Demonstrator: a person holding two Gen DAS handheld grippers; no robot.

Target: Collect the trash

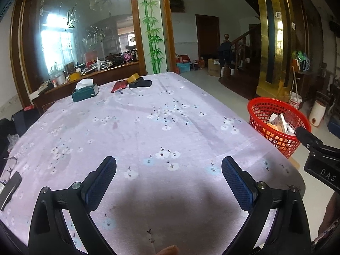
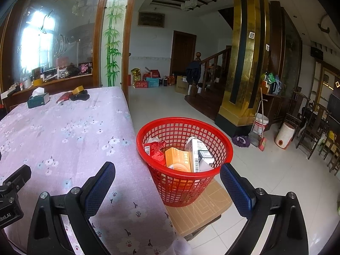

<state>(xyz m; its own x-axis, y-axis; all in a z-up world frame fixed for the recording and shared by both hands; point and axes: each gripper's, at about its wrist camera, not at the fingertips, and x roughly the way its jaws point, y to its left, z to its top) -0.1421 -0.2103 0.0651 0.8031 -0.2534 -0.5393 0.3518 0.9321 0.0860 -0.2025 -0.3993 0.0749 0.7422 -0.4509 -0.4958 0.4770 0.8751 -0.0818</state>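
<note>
Here we hold both grippers low over the near end of the table, which is covered with a flowered cloth. The red basket stands just beside the table edge on a flat piece of cardboard, so that trash can go from the cloth straight down into it. Inside it we see already several items: an orange box, a white carton and a red wrapper. We judge the collecting is mostly done, because the near cloth is bare. At the far end there remain a tissue box, a red packet and a roll of tape; which of them is trash, we cannot tell. The left gripper has its blue pads spread wide and holds nothing. The right gripper is also wide apart and empty, hanging over the table corner and the basket.
</note>
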